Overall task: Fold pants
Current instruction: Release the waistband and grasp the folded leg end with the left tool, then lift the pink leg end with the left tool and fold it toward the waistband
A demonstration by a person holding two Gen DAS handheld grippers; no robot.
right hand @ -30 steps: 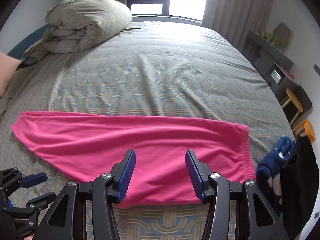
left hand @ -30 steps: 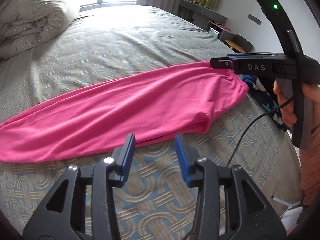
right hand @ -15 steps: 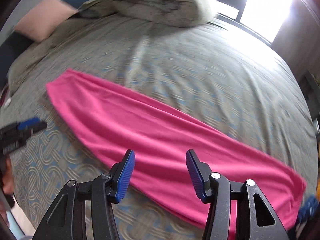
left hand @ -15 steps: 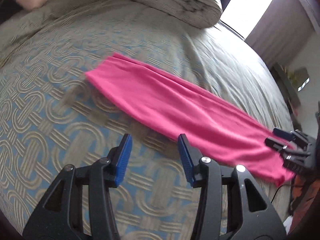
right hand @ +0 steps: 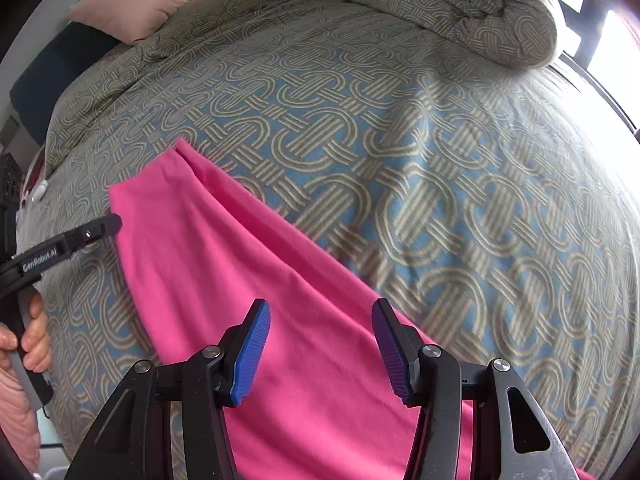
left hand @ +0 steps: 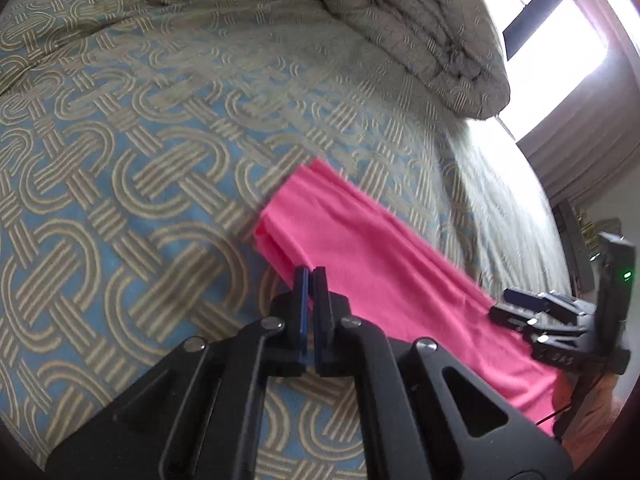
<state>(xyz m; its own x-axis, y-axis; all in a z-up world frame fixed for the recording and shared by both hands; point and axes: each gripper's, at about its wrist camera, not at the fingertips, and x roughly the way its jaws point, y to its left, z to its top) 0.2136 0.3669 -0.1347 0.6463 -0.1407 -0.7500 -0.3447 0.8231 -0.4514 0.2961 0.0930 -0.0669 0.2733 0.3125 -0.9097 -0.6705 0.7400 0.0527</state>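
On the patterned bedspread (right hand: 400, 128), pink pants (right hand: 224, 280) lie folded lengthwise. Left gripper (left hand: 311, 276) is pressed together at the near edge by the leg end; whether it pinches cloth is unclear. Right gripper (right hand: 320, 344) hovers spread above the pants.

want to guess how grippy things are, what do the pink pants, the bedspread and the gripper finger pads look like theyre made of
Pink pants: thin, matte knit, probably jersey; soft shallow folds, no sheen. Bedspread: woven, jacquard-like fabric; raised tan interlocking rings on blue. Right gripper finger pads: blue ribbed rubber or soft plastic, judging by fine ridges.
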